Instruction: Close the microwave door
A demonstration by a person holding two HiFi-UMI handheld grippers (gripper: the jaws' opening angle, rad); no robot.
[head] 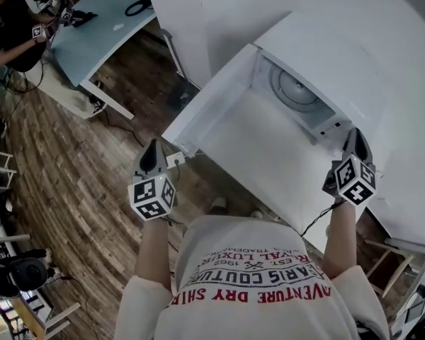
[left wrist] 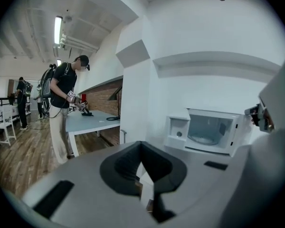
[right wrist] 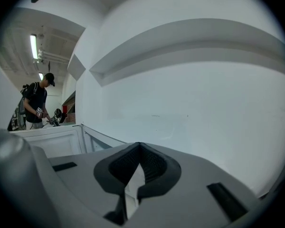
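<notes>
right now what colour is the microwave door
The microwave door is plain white; the head view shows it best.

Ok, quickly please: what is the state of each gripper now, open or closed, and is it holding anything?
Left gripper: closed, tips together, holding nothing.
Right gripper: closed, tips together, holding nothing.

White microwave (head: pixel 340 55), its door (head: pixel 212 105) white too; below it brown plank floor (head: pixel 78 183); left of it pale blue table (head: pixel 106 27)
</notes>
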